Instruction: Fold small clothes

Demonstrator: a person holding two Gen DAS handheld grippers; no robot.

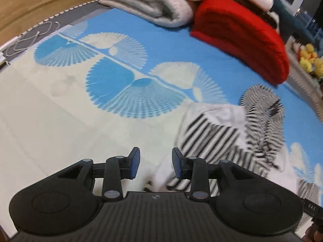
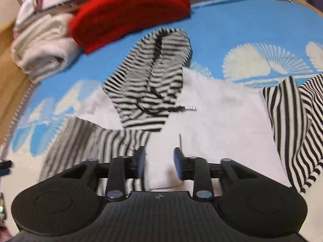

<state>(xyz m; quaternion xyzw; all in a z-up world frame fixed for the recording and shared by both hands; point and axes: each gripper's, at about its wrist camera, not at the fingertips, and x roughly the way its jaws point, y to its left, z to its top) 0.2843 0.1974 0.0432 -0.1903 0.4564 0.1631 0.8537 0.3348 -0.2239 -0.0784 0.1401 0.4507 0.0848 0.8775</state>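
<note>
A small hooded garment, white in the body with black-and-white striped hood and sleeves, is seen spread across a blue-and-cream fan-patterned bed cover. The striped hood is laid back over the white body, its dark drawstring trailing toward the middle of the garment. One striped sleeve is bunched on one side of the body, and the other sleeve is stretched out on the opposite side.

The right tool is held released just above the garment's lower edge, with white fabric showing in the gap between its blue pads; nothing is gripped. The left tool is likewise parted and empty, poised at the garment's edge where white cloth meets bare cover.

Beyond the hood, a folded red knit is stacked at the far side of the bed, close to the hood's tip but not seen touching it. Beside the red knit, a rolled cream blanket is piled. Farther from the garment, a white cable is coiled on the grey mattress border, and yellow plush toys are visible past the red knit.
</note>
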